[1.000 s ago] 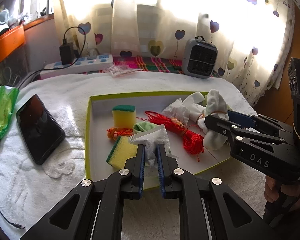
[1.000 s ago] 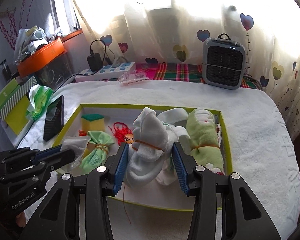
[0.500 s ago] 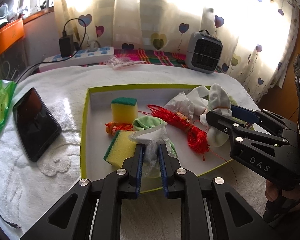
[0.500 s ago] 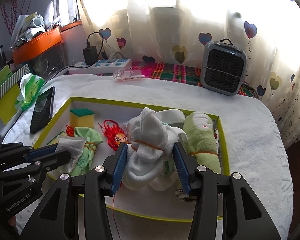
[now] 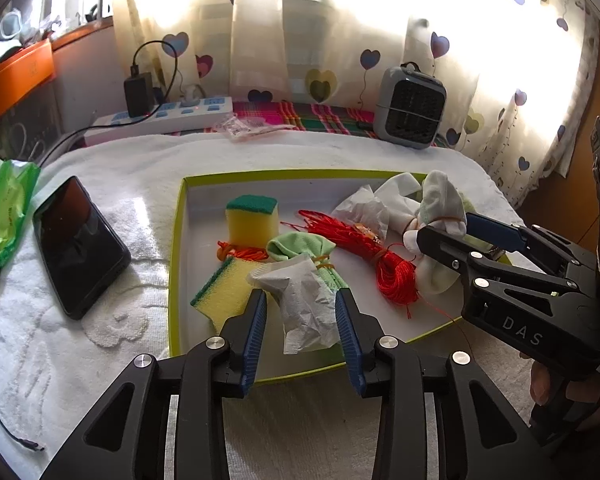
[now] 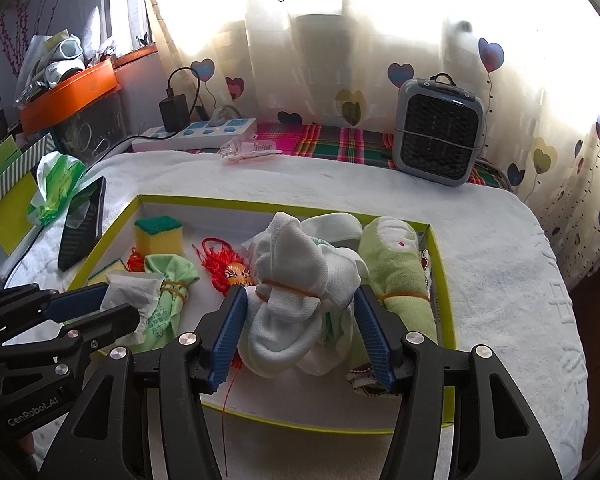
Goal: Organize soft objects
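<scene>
A green-rimmed white tray (image 5: 175, 264) holds soft things. My left gripper (image 5: 301, 300) is open, its jaws apart on either side of a crumpled white tissue (image 5: 306, 304) that lies on a green cloth bundle (image 5: 300, 246). My right gripper (image 6: 298, 300) is open around a white cloth bundle (image 6: 296, 280) tied with a rubber band; whether the pads touch it I cannot tell. In the left wrist view the right gripper (image 5: 444, 226) sits at the same bundle (image 5: 440, 204). A green rolled towel (image 6: 396, 272) lies at the tray's right.
Two yellow sponges (image 5: 252, 216) (image 5: 224, 290), red cord (image 5: 364, 252) and orange cord (image 5: 240, 250) lie in the tray. A black phone (image 5: 78, 244) and green bag (image 5: 4, 208) lie left. A power strip (image 5: 160, 120) and grey heater (image 5: 412, 108) stand behind.
My left gripper has opened from shut on the tissue, letting it go in the tray. My right gripper has opened wider around the white bundle.
</scene>
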The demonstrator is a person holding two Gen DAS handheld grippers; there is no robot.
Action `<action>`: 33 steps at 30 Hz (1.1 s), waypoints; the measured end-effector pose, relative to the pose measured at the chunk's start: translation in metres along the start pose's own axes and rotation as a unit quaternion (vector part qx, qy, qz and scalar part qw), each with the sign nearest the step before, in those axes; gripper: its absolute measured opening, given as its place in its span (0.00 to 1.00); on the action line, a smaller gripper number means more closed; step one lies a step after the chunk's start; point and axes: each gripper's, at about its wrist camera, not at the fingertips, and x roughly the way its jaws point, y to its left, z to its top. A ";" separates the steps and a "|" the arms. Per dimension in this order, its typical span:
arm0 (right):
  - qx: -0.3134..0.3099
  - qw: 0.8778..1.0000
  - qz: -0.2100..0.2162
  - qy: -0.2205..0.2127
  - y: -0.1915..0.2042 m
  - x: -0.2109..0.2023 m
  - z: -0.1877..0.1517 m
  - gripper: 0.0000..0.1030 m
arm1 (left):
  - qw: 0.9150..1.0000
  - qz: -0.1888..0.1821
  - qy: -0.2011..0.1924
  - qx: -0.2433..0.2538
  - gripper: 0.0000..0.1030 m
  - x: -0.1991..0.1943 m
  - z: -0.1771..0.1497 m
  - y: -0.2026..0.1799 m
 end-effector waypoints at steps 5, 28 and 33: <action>0.002 1.000 0.001 -0.004 0.000 -0.003 -0.002 0.61 | 1.000 -0.001 0.000 -0.002 0.34 -0.003 -0.001 -0.001; 0.024 0.999 0.010 -0.028 0.009 -0.043 -0.023 0.62 | 1.000 0.009 -0.019 -0.012 0.42 -0.037 -0.020 -0.004; 0.027 0.999 0.011 -0.031 0.011 -0.054 -0.032 0.62 | 1.000 0.009 -0.020 -0.013 0.42 -0.046 -0.029 -0.006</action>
